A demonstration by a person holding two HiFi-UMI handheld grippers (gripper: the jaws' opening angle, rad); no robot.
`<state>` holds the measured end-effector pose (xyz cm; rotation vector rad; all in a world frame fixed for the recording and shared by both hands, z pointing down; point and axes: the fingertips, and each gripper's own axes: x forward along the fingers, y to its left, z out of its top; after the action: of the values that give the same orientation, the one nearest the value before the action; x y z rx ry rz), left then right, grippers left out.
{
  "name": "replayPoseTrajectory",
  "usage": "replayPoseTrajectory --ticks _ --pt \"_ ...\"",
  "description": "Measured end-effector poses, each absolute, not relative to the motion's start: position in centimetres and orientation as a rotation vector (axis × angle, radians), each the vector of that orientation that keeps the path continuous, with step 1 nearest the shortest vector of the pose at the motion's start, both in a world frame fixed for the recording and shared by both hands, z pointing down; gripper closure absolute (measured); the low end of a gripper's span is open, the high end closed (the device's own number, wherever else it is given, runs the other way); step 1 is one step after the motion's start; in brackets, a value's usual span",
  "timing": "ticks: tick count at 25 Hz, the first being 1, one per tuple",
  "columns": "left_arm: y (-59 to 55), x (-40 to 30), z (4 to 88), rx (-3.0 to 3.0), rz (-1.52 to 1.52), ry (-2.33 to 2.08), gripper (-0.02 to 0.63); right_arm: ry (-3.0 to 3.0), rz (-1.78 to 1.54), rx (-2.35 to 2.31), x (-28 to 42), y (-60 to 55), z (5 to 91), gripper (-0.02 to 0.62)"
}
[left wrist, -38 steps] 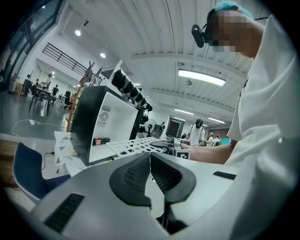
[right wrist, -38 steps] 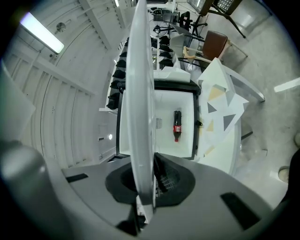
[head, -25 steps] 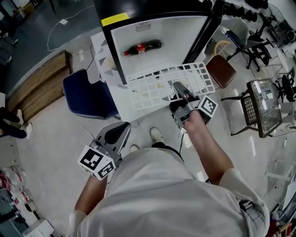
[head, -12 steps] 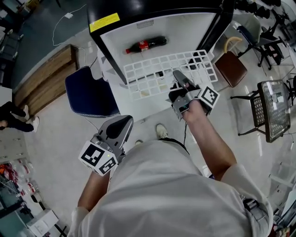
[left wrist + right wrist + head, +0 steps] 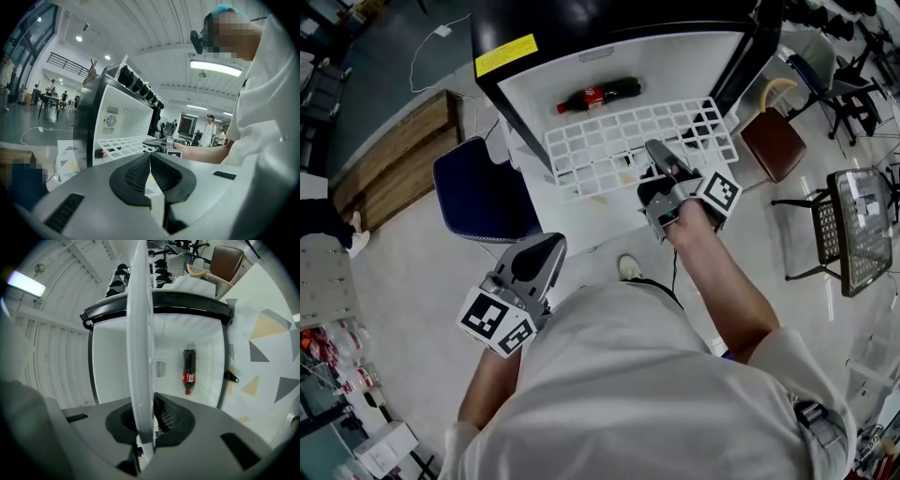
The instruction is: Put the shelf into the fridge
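White lattice meets white liner: the shelf (image 5: 619, 150), an open grid of square cells, hangs flat at the mouth of the fridge (image 5: 502, 103), its far edge over the open cavity and its near edge pinched in the right gripper (image 5: 660, 161). That gripper's fingers are clamped narrow on the rim, which the right gripper view shows as a thin, smooth, slightly glossy slat running straight between the ribbed black pads. The left gripper (image 5: 549, 249) hangs back beside the person's body, its fingers pressed together on nothing.

With one grip on one edge, the far side will likely want to droop. The slide should go best with the grid kept level and square to the side walls, fed straight in and kept above the cola bottle (image 5: 598, 95) lying on the cavity floor. A steadying touch from the free gripper on the near-left corner could stop it twisting. No support ledges can be made out.

Glossy black casing frames the matt white interior; a small slotted vent marks the back wall. The bottle is dark, round and red-labelled.
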<state>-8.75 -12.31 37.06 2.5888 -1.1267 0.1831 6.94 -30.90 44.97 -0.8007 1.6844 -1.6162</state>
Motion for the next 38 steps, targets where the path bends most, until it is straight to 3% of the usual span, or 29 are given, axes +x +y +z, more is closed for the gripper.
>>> replayPoseTrajectory --ticks 38 --pt "-13.2 -9.8 37.7 2.559 0.166 -1.159 0.588 1.729 -1.659 -0.775 5.5 -32.8 44.9 0.563"
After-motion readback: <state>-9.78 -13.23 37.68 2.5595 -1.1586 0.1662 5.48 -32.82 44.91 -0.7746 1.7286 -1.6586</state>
